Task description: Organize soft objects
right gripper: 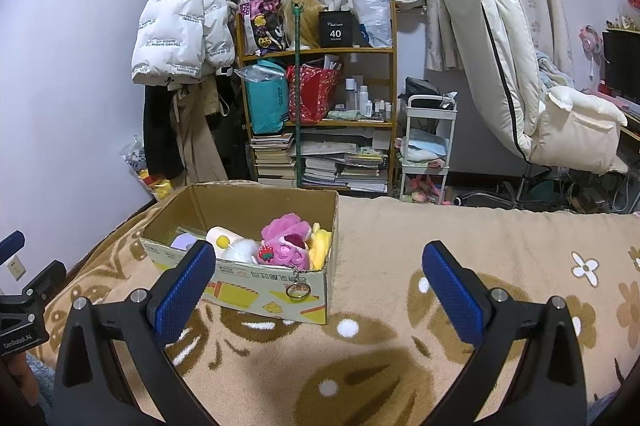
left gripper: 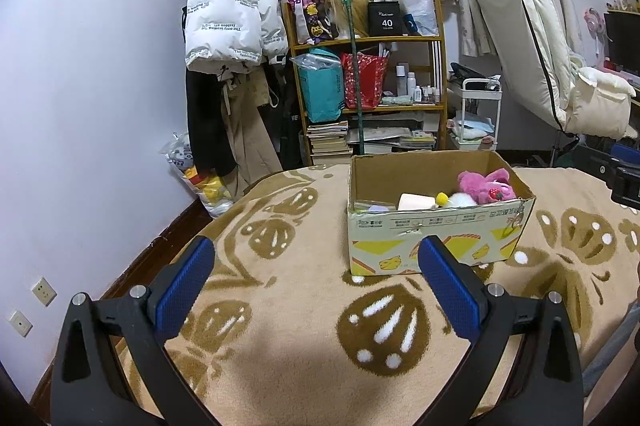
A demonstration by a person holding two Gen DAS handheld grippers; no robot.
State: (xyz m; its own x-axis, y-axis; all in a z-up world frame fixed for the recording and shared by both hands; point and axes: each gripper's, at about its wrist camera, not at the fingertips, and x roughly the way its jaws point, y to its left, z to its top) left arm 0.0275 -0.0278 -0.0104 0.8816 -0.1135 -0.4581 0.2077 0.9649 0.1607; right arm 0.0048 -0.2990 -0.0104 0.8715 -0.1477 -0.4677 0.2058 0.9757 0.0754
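Your left gripper (left gripper: 316,280) hangs over the tan blanket (left gripper: 304,378) with its blue-padded fingers (left gripper: 186,286) spread wide and nothing between them. Just beyond its right finger stands the cardboard box (left gripper: 436,246), resting on the blanket with its top open. Inside, toward the right end, lies a pink plush toy (left gripper: 486,186), with a white fluffy toy (left gripper: 464,200) and a small yellow pompom (left gripper: 441,199) beside it and a pale pink soft block (left gripper: 416,202) to their left.

Your right gripper (right gripper: 318,282) is likewise spread apart and holds nothing, hovering over the same blanket (right gripper: 400,366) to the right of the box (right gripper: 256,290). From this side you see the pink plush toy (right gripper: 286,238) against the near wall, a yellow plush (right gripper: 320,246) touching it at the right end, the white fluffy toy (right gripper: 240,250) to its left, and a lavender soft piece (right gripper: 184,241) at the far left (partly hidden by your left finger pad (right gripper: 184,290)). A metal keyring (right gripper: 298,291) hangs on a chain over the outside of the box's near wall.

Behind the bed stand a wooden shelf (right gripper: 320,52) loaded with bags, bottles and books, a white puffer jacket (right gripper: 180,30) hanging on the wall, a small white cart (right gripper: 426,150), and a cream reclining chair (right gripper: 520,82).
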